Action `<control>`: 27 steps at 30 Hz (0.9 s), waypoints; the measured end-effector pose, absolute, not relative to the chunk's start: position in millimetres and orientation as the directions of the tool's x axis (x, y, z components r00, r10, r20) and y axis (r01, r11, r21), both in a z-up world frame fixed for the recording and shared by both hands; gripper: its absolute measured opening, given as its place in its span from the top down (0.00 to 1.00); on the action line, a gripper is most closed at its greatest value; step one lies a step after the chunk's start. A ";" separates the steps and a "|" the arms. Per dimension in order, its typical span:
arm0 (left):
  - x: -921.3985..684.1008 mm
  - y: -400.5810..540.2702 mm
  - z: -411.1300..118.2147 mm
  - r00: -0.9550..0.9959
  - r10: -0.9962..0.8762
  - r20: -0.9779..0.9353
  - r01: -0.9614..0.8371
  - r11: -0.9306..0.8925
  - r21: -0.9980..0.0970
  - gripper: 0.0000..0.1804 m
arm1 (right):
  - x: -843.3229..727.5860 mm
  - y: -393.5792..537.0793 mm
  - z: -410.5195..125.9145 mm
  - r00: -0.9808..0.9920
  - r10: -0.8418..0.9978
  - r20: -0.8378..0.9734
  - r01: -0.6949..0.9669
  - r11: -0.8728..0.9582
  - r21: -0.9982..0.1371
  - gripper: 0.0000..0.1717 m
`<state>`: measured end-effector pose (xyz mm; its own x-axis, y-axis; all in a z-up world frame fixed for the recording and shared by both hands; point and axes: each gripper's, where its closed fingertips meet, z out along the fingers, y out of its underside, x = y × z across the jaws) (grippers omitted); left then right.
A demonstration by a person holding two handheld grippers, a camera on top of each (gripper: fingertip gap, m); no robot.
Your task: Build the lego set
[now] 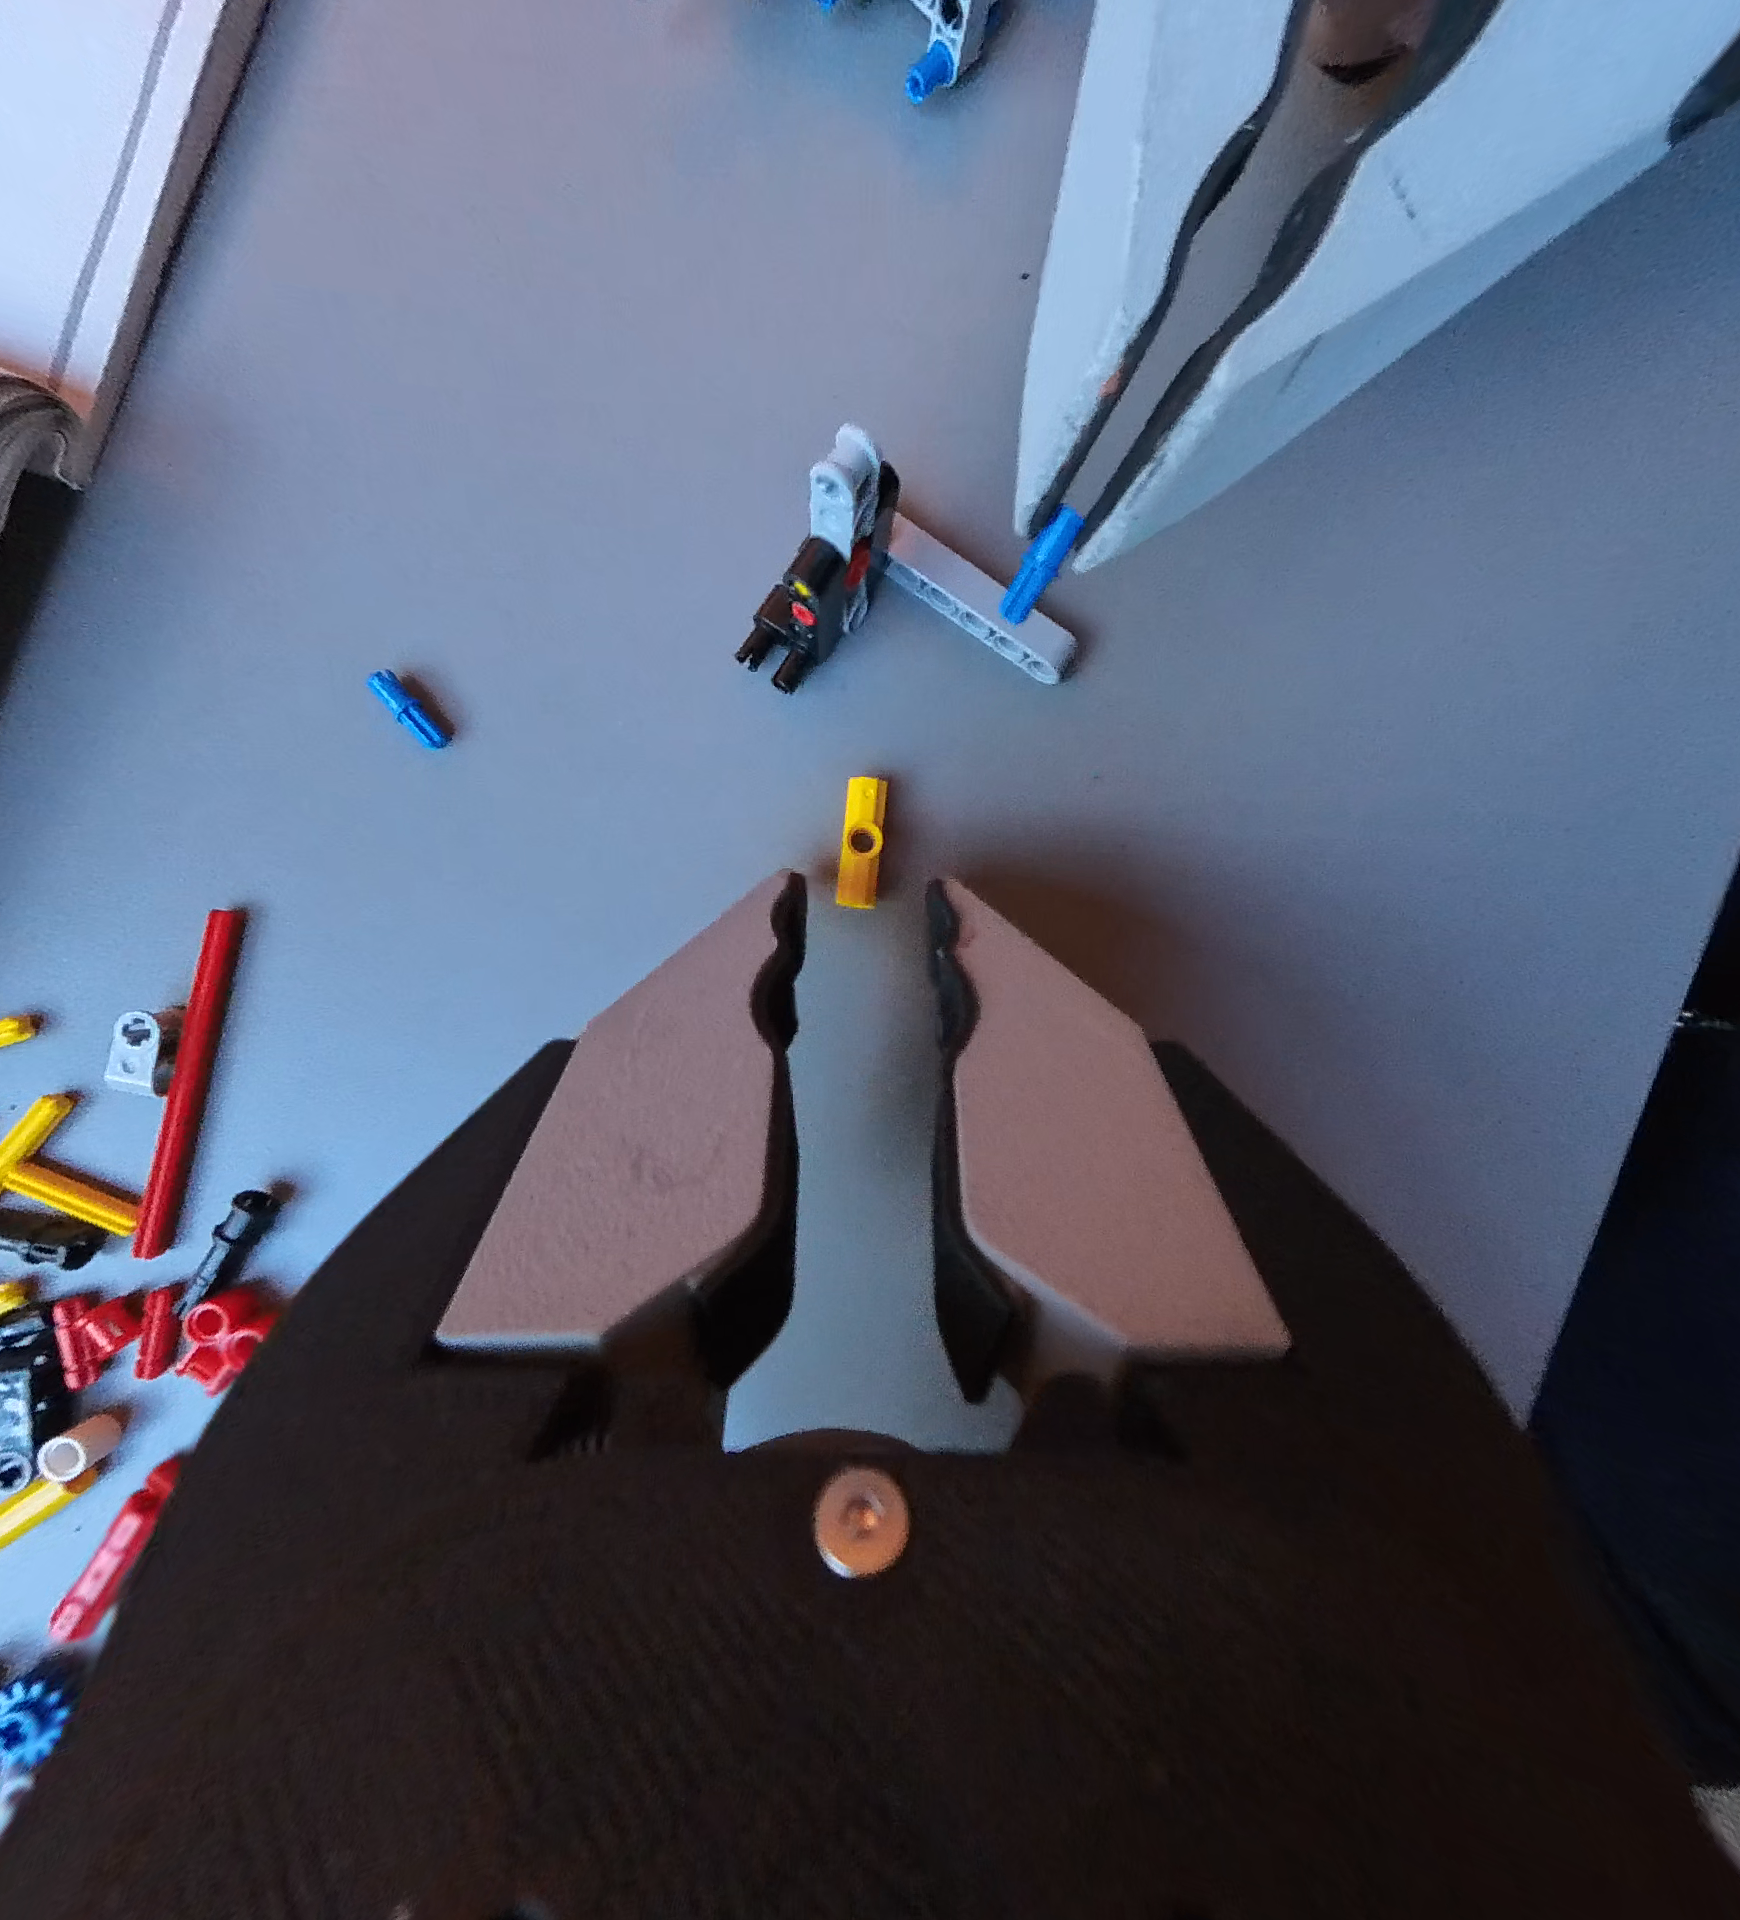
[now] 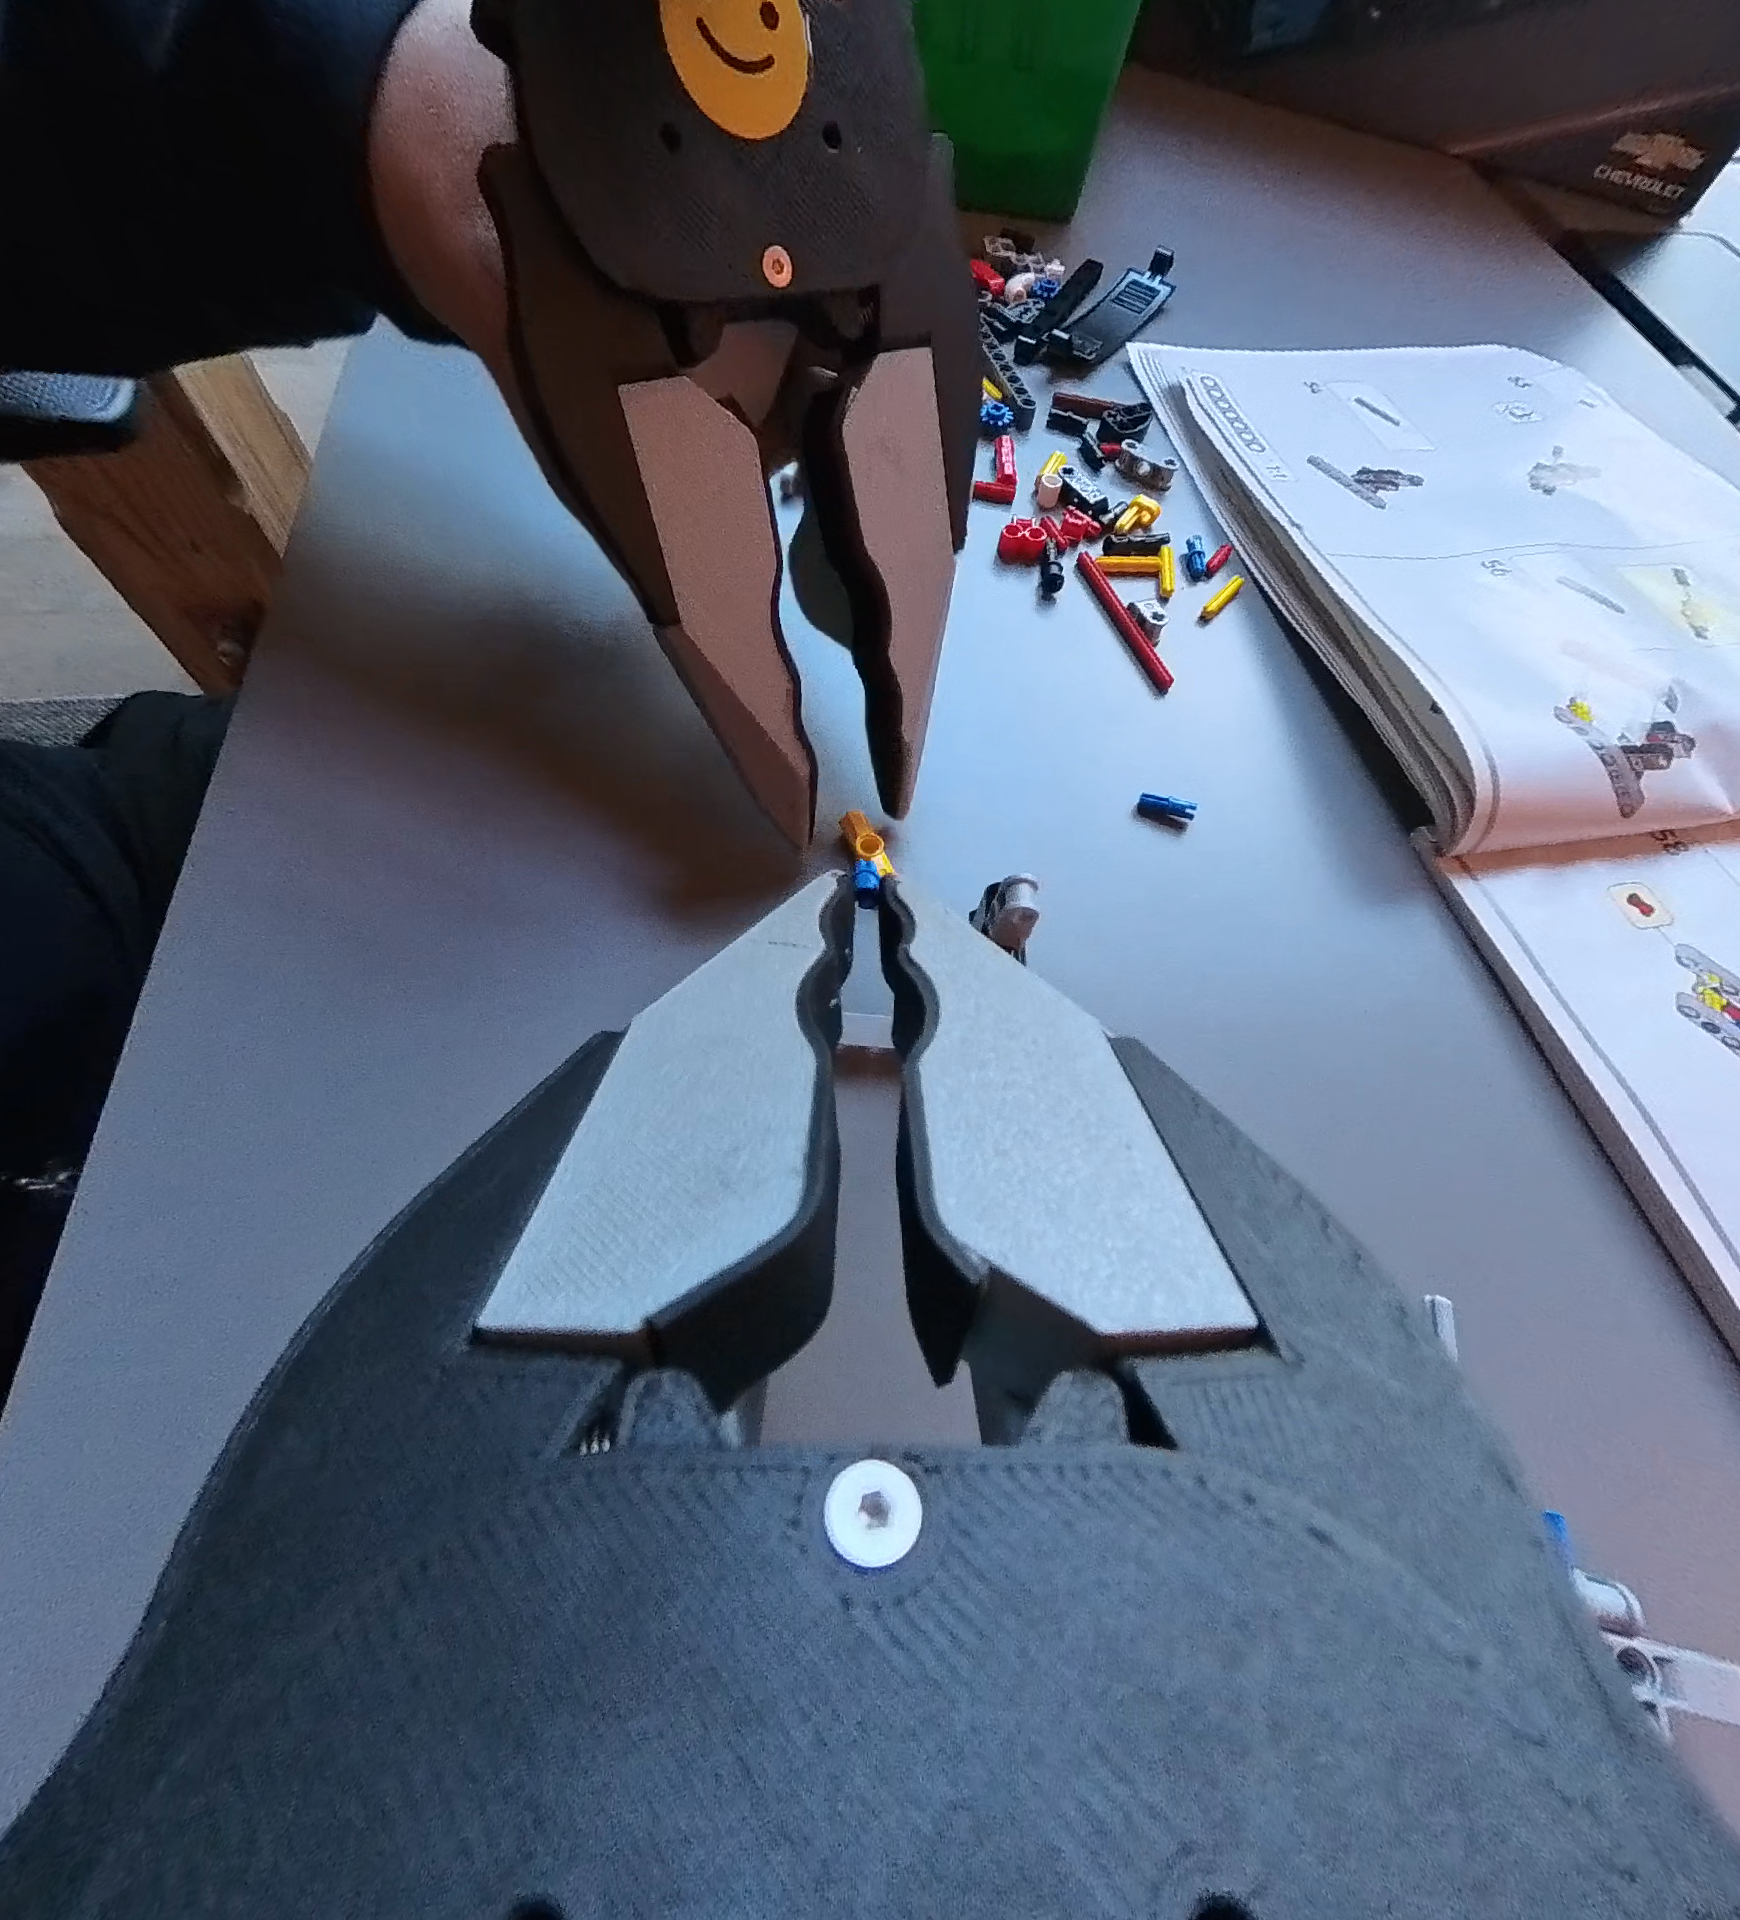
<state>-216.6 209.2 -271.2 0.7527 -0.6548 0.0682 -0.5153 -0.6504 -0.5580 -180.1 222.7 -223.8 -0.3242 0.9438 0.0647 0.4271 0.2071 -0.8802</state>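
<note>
Right tongs (image 1: 1048,540) clamped on blue pin (image 1: 1040,562), poised above grey beam assembly (image 1: 980,613). Left tongs (image 1: 866,894) narrowly parted, empty; yellow connector (image 1: 861,842) on desk (image 1: 533,416) at 12 o'clock of tips.

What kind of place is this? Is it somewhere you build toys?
Probably a hobby or work table set up for building a brick-toy model. Loose plastic building pieces lie scattered on it, an open instruction booklet sits beside them, and a small half-built assembly stands in the middle.
</note>
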 end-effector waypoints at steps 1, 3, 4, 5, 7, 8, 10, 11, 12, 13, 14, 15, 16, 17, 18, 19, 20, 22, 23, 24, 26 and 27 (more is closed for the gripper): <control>-216.8 210.0 -269.4 0.750 -0.659 0.058 -0.523 -0.644 -0.559 0.89 | -180.0 223.1 -223.3 -0.322 0.945 0.060 0.426 0.201 -0.882 1.00; -215.0 212.5 -265.3 0.742 -0.669 0.045 -0.531 -0.626 -0.571 0.90 | -179.9 223.9 -223.2 -0.320 0.946 0.052 0.426 0.193 -0.884 1.00; -213.3 214.1 -264.3 0.737 -0.675 0.042 -0.533 -0.618 -0.577 0.91 | -180.0 223.8 -223.5 -0.321 0.946 0.048 0.428 0.190 -0.884 1.00; -212.0 215.1 -265.6 0.732 -0.680 0.041 -0.538 -0.614 -0.577 0.91 | -180.1 223.5 -223.9 -0.322 0.945 0.047 0.429 0.190 -0.883 1.00; -212.5 215.2 -274.3 0.725 -0.688 0.037 -0.560 -0.620 -0.549 0.91 | -180.3 222.8 -225.6 -0.326 0.944 0.044 0.433 0.191 -0.881 1.00; -212.2 217.9 -274.3 0.723 -0.690 0.024 -0.560 -0.607 -0.564 0.94 | -180.4 222.6 -226.7 -0.328 0.944 0.043 0.437 0.192 -0.879 1.00; -211.3 217.7 -275.0 0.713 -0.701 0.028 -0.559 -0.591 -0.582 0.97 | -180.3 222.0 -228.2 -0.335 0.942 0.039 0.439 0.193 -0.877 0.99; -210.4 217.1 -274.8 0.706 -0.707 0.038 -0.552 -0.583 -0.596 0.97 | -180.3 221.4 -228.3 -0.340 0.940 0.037 0.438 0.193 -0.878 1.00; -210.0 216.9 -274.6 0.701 -0.711 0.048 -0.542 -0.576 -0.611 0.97 | -180.4 221.3 -227.7 -0.342 0.939 0.035 0.435 0.192 -0.880 1.00; -210.0 217.6 -274.2 0.695 -0.718 0.046 -0.539 -0.562 -0.628 0.97 | -180.7 221.9 -226.3 -0.341 0.939 0.038 0.428 0.190 -0.884 1.00; -209.6 219.1 -273.5 0.681 -0.732 0.015 -0.548 -0.523 -0.653 0.97 | -180.9 222.4 -224.1 -0.340 0.939 0.041 0.415 0.189 -0.890 1.00; -209.4 220.3 -272.6 0.667 -0.745 -0.024 -0.557 -0.477 -0.679 0.97 | -180.7 222.5 -221.4 -0.342 0.939 0.041 0.401 0.185 -0.897 1.00; -209.1 221.1 -271.5 0.656 -0.753 -0.051 -0.560 -0.441 -0.701 0.97 | -180.3 222.1 -218.4 -0.347 0.937 0.039 0.385 0.180 -0.905 1.00; -205.6 220.2 -267.6 0.634 -0.770 -0.071 -0.555 -0.388 -0.735 0.97 | -179.7 220.9 -215.0 -0.357 0.934 0.035 0.367 0.175 -0.914 1.00; -201.7 218.8 -260.9 0.608 -0.788 -0.098 -0.547 -0.325 -0.772 0.97 | -178.8 219.2 -211.2 -0.368 0.929 0.031 0.348 0.169 -0.922 1.00; -201.2 219.4 -252.5 0.595 -0.790 -0.146 -0.544 -0.262 -0.797 0.98 | -178.0 217.6 -207.6 -0.379 0.925 0.029 0.331 0.165 -0.929 1.00; -200.4 220.1 -241.8 0.584 -0.787 -0.201 -0.531 -0.183 -0.828 0.97 | -177.3 216.9 -204.3 -0.382 0.924 0.032 0.316 0.163 -0.934 1.00; -197.3 216.8 -225.8 0.562 -0.791 -0.243 -0.486 -0.078 -0.871 0.98 | -176.3 216.9 -195.8 -0.378 0.924 0.054 0.278 0.169 -0.946 1.00; -196.1 214.4 -222.5 0.551 -0.799 -0.241 -0.470 -0.058 -0.881 0.97 | -175.7 216.5 -190.1 -0.375 0.925 0.067 0.253 0.171 -0.952 1.00; -196.2 213.5 -220.8 0.548 -0.803 -0.235 -0.458 -0.053 -0.888 0.97 | -175.0 216.1 -184.3 -0.371 0.925 0.080 0.227 0.174 -0.958 1.00; -197.0 213.0 -214.4 0.552 -0.805 -0.218 -0.416 -0.040 -0.908 0.97 | -173.6 214.4 -175.9 -0.371 0.922 0.112 0.183 0.191 -0.964 1.00; -197.6 213.0 -210.5 0.557 -0.805 -0.203 -0.389 -0.037 -0.921 0.97 | -173.0 213.5 -173.7 -0.370 0.919 0.133 0.167 0.207 -0.964 1.00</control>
<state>-197.6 213.0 -210.5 0.5569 -0.8055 -0.2027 -0.3889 -0.0372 -0.9205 -173.0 213.5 -173.7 -0.3699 0.9195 0.1330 0.1669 0.2066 -0.9641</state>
